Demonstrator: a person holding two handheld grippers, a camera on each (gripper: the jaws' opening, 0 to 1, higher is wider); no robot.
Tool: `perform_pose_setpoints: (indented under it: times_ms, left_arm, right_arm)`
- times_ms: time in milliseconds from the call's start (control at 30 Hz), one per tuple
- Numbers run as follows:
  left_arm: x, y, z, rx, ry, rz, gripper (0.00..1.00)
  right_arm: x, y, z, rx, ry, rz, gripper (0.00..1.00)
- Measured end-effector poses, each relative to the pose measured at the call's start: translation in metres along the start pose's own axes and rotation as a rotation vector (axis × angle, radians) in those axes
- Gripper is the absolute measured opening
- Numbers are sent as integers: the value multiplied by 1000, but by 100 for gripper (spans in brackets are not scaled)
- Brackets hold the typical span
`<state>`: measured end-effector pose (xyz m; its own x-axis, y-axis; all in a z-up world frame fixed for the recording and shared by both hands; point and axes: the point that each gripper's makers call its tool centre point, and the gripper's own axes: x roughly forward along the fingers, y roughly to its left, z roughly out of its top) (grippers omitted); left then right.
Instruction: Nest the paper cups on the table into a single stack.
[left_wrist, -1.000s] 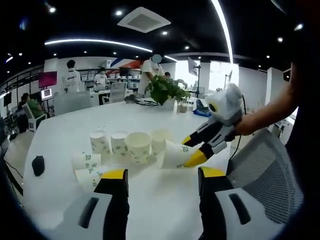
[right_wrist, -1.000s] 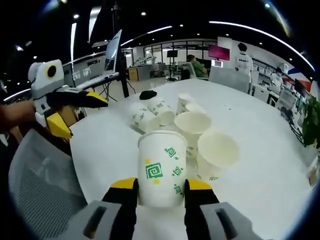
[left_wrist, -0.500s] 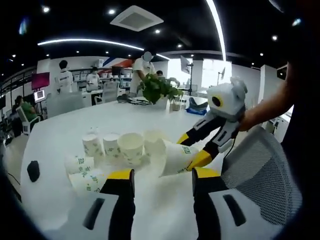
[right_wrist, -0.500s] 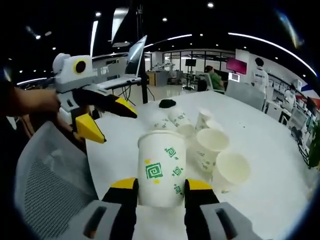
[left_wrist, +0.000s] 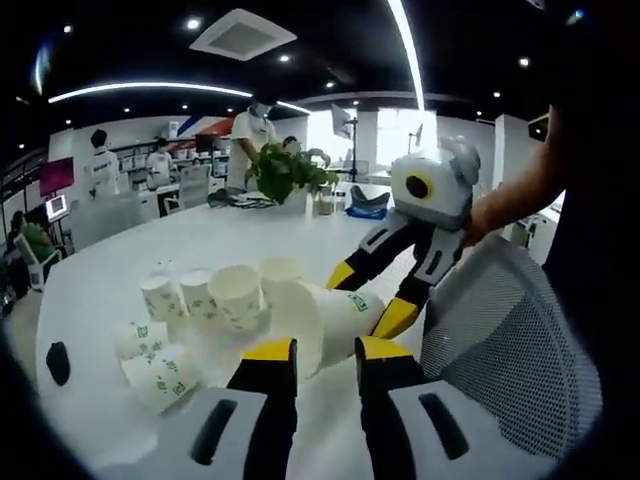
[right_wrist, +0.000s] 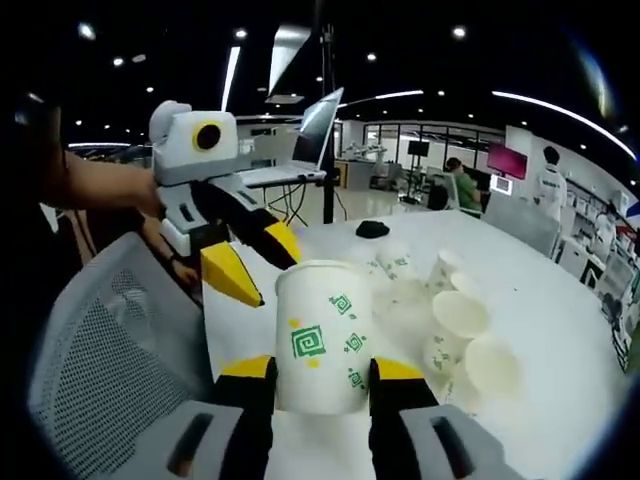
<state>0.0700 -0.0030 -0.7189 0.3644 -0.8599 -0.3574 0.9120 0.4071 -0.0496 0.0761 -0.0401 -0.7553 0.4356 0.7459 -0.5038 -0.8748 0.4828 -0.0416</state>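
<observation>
A white paper cup with green square prints stands upright between my right gripper's yellow-tipped jaws, which are shut on it. In the left gripper view the same held cup is tilted, with its mouth just ahead of my left gripper, and the right gripper holds it from the right. My left gripper is open, its tips close to the held cup's rim and nothing between them. Several upright cups and two lying cups are grouped on the white table.
A grey mesh chair back sits between the grippers and the person holding them. A small black object lies near the table's edge. A potted plant stands at the far end. People are at desks behind it.
The two grippers have come closer together, so the held cup is now right at the left jaws. The left jaws have narrowed. The cups on the table have not moved.
</observation>
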Motion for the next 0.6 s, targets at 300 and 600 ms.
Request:
perform_pose_setpoints:
  times_ms: [300,600]
  left_arm:
    - [-3,-19,-3,21,20,-97,5]
    - [-3,-36,-1,35,32,-184,0]
  right_arm:
    - [1,14,1,-84,-8,68,35]
    - [6,23,-6,-121,35,86,35]
